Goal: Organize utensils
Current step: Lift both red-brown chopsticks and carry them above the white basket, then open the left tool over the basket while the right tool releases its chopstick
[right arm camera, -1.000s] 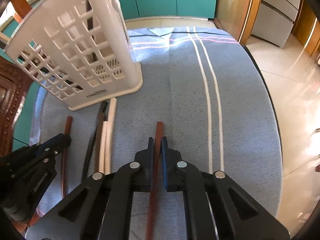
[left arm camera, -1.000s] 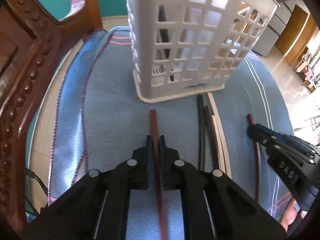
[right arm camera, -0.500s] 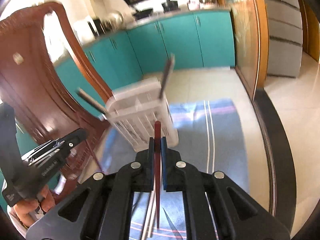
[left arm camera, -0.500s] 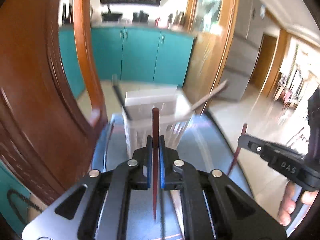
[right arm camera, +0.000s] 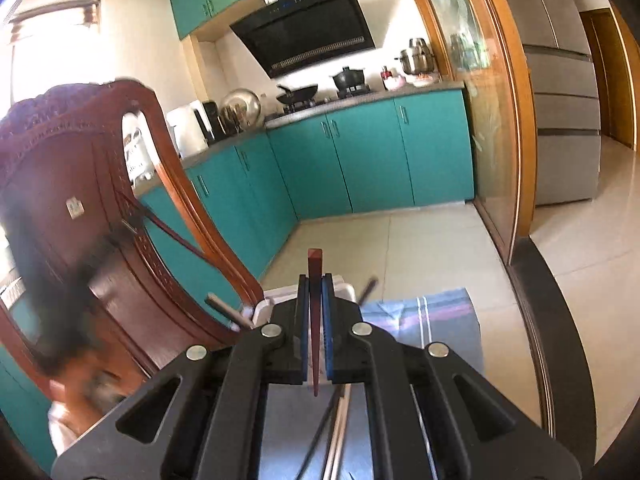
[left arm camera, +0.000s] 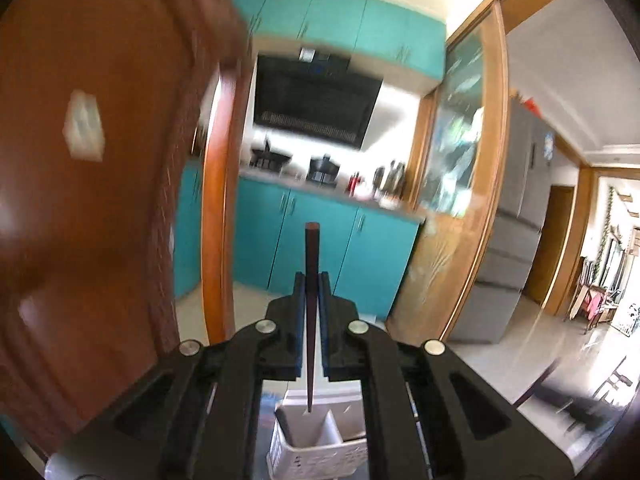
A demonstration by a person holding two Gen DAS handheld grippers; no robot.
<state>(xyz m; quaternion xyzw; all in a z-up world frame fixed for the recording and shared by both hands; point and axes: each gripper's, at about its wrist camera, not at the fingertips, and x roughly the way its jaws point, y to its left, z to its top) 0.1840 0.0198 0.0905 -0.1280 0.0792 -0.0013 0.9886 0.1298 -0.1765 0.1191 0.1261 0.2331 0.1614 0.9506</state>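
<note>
Your worktop's blue cloth (right arm camera: 440,316) sits low in the right view, white utensil basket (left arm camera: 320,436) on it. Left hand-held gripper (left arm camera: 311,284) is clamped on a dark brown chopstick (left arm camera: 311,256), held upright between the pads, tip hanging directly above the basket's compartments. Right hand-held gripper (right arm camera: 315,286) is clamped on a second reddish-brown chopstick (right arm camera: 315,268), also upright, basket just behind its fingers. Loose chopsticks (right arm camera: 338,432) lie on the cloth under your right gripper.

No legible text

The range hood (right arm camera: 308,24) carries a small display panel, too blurred and small to read; nothing else bears readable markings.
</note>
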